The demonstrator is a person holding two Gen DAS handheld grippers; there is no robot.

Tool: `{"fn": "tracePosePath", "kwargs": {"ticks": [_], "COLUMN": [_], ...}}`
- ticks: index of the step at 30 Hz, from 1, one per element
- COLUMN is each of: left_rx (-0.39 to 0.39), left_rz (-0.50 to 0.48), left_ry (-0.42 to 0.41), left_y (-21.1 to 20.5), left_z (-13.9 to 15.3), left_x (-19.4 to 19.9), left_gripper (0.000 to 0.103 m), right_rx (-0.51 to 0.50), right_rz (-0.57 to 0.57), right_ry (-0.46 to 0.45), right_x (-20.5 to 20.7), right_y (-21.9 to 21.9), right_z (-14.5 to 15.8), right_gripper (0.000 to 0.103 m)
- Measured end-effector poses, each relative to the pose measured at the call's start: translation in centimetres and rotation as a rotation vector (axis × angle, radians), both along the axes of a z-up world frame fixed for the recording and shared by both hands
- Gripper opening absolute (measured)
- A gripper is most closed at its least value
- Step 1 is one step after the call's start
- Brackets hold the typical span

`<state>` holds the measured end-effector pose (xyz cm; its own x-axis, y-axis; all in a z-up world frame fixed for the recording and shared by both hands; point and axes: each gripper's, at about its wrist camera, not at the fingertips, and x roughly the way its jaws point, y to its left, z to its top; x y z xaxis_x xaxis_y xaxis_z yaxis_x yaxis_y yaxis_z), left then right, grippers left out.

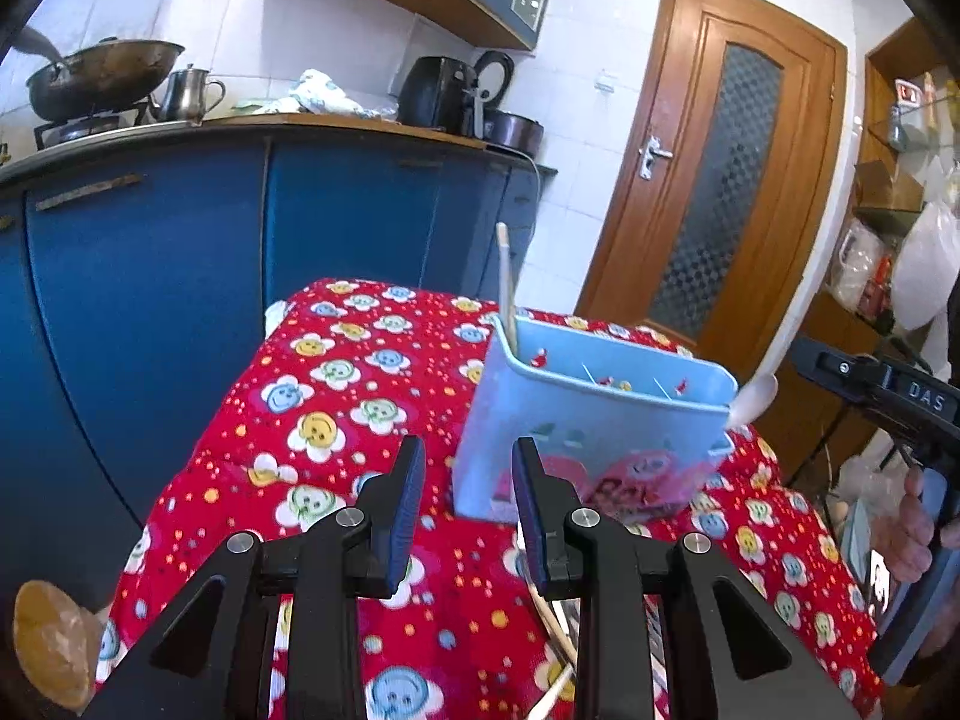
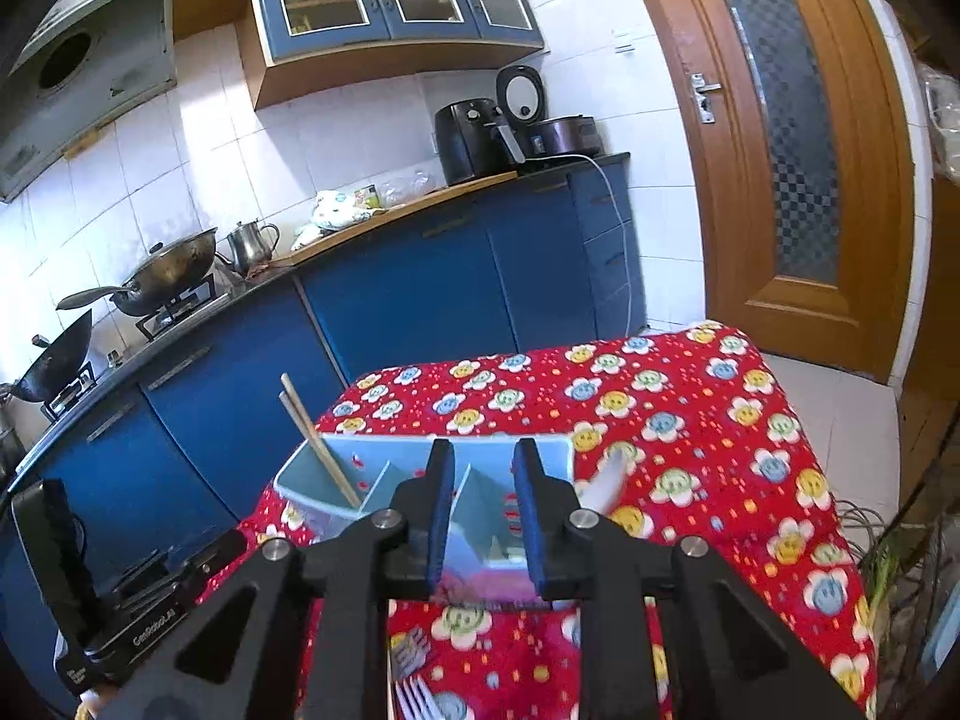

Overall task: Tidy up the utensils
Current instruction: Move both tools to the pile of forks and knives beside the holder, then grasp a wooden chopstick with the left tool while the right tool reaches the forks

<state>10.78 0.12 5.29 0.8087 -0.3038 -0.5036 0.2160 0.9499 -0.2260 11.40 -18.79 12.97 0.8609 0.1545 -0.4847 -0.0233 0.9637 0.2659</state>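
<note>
A light blue utensil caddy (image 1: 594,414) (image 2: 336,480) stands on the red flowered tablecloth (image 1: 336,396). Two wooden chopsticks (image 1: 507,282) (image 2: 318,444) stick up from its left compartment. A white spoon (image 1: 753,399) (image 2: 606,474) rests against the caddy's right end. My right gripper (image 2: 483,450) hovers over the caddy's middle, open, with nothing between its pads. My left gripper (image 1: 468,444) is open and empty just in front of the caddy's near left corner. More chopsticks (image 1: 552,618) and a fork (image 2: 414,702) lie on the cloth close to me.
A hand (image 1: 912,528) holds the right gripper's handle at the right. Blue kitchen cabinets (image 1: 180,300) stand just beyond the table's far edge, with a wok (image 1: 102,78), a kettle (image 1: 189,93) and an air fryer (image 1: 438,90) on the counter. A wooden door (image 1: 720,180) is at the back right.
</note>
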Motion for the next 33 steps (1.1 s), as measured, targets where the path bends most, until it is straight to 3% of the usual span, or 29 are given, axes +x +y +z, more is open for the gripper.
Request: {"fn": "tracePosePath", "kwargs": {"ticks": [12, 24, 33], "left_rx": [0.001, 0.074, 0.1], "left_rz": [-0.068, -0.058, -0.056], "left_ry": [0.108, 0.238, 0.317], "left_y": [-1.4, -3.7, -5.3], "left_z": [-1.0, -3.9, -5.9], "left_x": [-2.7, -1.6, -0.4], "left_gripper": [0.031, 0.031, 0.031], "right_rx": [0.062, 0.032, 0.034], "right_rz": [-0.021, -0.042, -0.079], "right_ry": [0.074, 0.111, 0.114], "right_x": [-6.0, -9.0, -9.8], "right_y": [0.3, 0.1, -1.5], "right_z": [-2.6, -6.3, -7.4], "right_gripper": [0.03, 0.036, 0.039]}}
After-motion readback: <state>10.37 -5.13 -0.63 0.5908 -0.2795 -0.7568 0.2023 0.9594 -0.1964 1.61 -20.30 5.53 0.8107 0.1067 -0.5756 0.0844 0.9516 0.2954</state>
